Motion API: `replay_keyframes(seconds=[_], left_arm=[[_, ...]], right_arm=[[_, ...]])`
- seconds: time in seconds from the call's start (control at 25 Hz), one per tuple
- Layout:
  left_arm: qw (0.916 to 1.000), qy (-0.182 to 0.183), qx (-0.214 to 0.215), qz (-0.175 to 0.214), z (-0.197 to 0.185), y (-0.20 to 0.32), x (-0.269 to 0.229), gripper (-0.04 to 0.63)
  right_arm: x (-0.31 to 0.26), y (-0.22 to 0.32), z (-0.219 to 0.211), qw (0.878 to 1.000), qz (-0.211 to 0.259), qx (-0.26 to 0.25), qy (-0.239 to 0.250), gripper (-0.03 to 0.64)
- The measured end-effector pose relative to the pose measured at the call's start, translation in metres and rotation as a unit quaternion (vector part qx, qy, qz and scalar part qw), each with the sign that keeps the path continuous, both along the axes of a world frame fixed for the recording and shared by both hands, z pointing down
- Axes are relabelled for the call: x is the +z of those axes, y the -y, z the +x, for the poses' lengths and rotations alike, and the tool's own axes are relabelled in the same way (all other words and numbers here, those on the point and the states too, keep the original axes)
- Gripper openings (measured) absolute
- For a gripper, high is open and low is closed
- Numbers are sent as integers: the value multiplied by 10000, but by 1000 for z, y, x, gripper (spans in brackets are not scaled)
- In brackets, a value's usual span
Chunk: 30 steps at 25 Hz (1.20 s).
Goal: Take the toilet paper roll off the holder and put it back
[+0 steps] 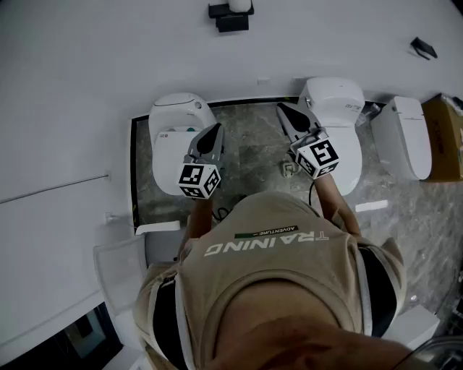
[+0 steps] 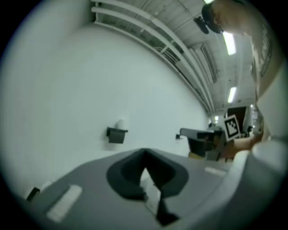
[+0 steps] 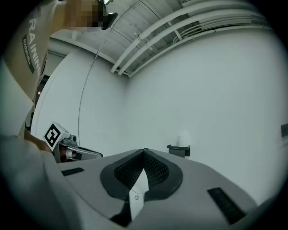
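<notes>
Head view, looking steeply down: a person in a tan shirt holds a gripper in each hand, both pointing toward a white wall. High on that wall is a black toilet paper holder (image 1: 231, 21), and the white toilet paper roll (image 1: 239, 6) stands upright on top of it. Both grippers are well short of the holder. The left gripper (image 1: 212, 137) is down and to the left of the holder, above a white toilet (image 1: 168, 115). The right gripper (image 1: 287, 115) is down and to the right of the holder, beside a second toilet (image 1: 340, 108).

In the left gripper view the jaws are pressed together with nothing between them. The holder and roll show small on the wall beyond the jaw tips, a little to the left.

In the right gripper view the jaws are likewise closed and empty. The holder and roll sit beyond the tips, slightly to the right.
</notes>
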<state>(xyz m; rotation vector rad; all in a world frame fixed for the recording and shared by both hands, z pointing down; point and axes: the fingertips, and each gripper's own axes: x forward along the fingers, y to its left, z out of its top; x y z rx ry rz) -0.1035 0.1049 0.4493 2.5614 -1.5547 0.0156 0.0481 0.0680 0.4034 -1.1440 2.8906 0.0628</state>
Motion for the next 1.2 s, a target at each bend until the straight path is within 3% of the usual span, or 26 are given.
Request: replay_keyframes(seconds=[0.36,0.52,0.64,0.88,1.0,1.2], left_arm=[[9998,-43,191,102,-12,20,-2,0],[9993,50,355,80,-25,28,4,0],[9991,91,408,70,-32,34,13,0],[9986,-108,468,-242,-33,45,36,0],[9982,-131,476,-355,-34,64,46,0],[9988,-7,457,-155,-26,117,30,0]], right_arm=[[6,20,-20,10000,-37,40,-64,14],[4,28,-27,9995,6,302,48,14],[13,33,-25,9986,23,505,-158,14],[34,54,-17,9972,-238,637,-320,14],[42,74,-25,9972,-342,585,-303,14],[54,128,-27,9978,-353,515,-229,14]])
